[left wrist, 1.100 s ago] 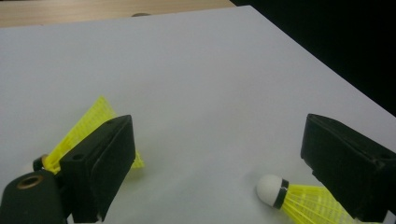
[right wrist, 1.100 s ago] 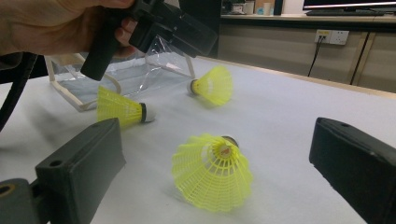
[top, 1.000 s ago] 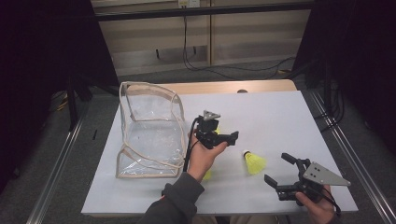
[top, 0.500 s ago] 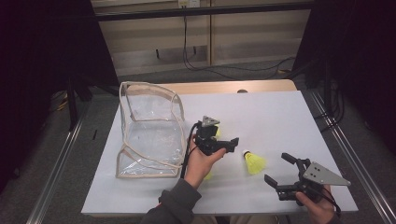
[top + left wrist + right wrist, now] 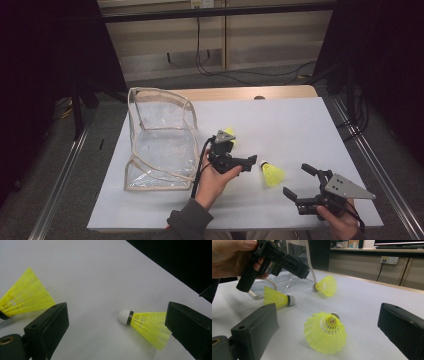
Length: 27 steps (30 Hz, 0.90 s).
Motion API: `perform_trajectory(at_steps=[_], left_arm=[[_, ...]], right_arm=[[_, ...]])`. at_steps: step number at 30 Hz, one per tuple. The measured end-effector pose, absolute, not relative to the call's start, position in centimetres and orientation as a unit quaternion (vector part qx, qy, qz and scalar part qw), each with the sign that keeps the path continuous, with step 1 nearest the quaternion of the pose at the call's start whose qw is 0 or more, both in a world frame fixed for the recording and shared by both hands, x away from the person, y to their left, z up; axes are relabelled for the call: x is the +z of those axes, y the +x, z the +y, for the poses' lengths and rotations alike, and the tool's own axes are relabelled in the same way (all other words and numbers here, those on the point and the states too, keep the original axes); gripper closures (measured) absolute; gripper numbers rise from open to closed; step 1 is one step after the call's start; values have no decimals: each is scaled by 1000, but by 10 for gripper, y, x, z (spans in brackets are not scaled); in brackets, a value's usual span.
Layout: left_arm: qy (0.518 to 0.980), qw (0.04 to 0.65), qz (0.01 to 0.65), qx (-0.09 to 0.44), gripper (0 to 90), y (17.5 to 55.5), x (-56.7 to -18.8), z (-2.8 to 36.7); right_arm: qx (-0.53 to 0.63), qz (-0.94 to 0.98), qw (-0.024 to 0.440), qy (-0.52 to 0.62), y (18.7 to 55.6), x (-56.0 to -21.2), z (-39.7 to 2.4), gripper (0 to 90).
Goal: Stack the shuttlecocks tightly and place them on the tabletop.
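No text, label or number can be read anywhere.

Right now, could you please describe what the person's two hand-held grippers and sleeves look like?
Both are black, pistol-shaped tools with two blocky black jaws. The left hand-held gripper trails a black cable and carries a small grey plate on top. The right hand-held gripper bears a larger grey three-cornered plate with small holes. The left forearm wears a dark grey-green sleeve with a ribbed cuff.

High view down over the table (image 5: 300, 125); both gripper views low, close, sharing one shuttlecock (image 5: 146, 325).
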<state>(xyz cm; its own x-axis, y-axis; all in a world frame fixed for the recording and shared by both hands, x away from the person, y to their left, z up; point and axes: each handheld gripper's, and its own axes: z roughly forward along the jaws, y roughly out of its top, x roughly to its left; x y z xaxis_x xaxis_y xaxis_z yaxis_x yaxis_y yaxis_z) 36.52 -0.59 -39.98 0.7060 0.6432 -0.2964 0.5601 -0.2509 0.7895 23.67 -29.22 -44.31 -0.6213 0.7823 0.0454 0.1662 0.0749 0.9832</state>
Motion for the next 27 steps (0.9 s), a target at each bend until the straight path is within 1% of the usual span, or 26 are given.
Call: perform_trajectory(at_steps=[4,20,27], left_arm=[[792,480,376,43,39,360,-401,-5],[811,475,342,13,37,342,-410,-1],[815,470,338,8,37,337,-413,1]], right_arm=[[586,684,263,346,237,-443,-292,23],[585,684,264,346,237,-443,-292,23],[586,684,264,346,236,-443,-292,23]])
